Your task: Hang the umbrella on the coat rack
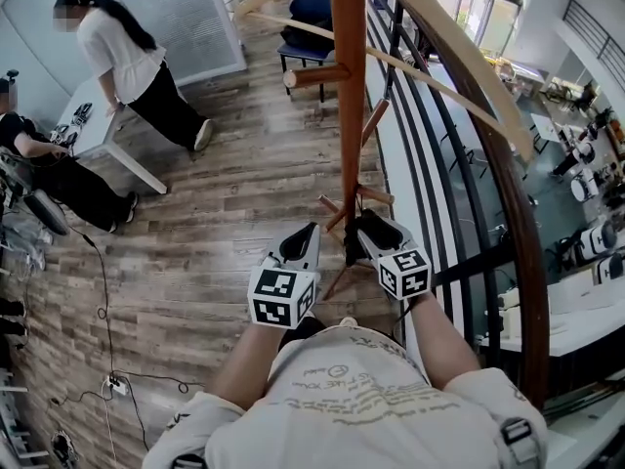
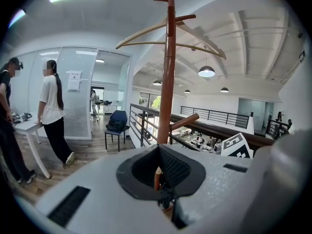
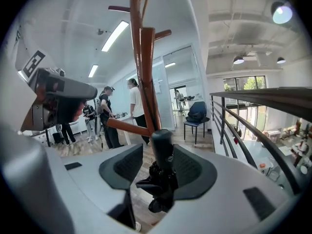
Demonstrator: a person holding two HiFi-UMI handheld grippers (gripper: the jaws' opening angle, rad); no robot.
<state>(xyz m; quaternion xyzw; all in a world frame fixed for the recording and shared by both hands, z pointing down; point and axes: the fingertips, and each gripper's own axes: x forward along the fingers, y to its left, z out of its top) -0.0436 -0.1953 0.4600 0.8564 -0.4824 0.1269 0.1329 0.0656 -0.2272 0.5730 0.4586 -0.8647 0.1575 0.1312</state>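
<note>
Hidden: umbrella (image 3: 161, 179) bottom cut off; its hold on the coat rack (image 1: 348, 96) unclear.
Right gripper (image 3: 158, 148): released; black handle upright between parted pads, near the rack.
Left gripper (image 2: 159, 148): closed, empty.

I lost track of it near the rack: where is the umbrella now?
In the right gripper view the black umbrella stands between the open right tongs, just in front of the coat rack pole.
</note>
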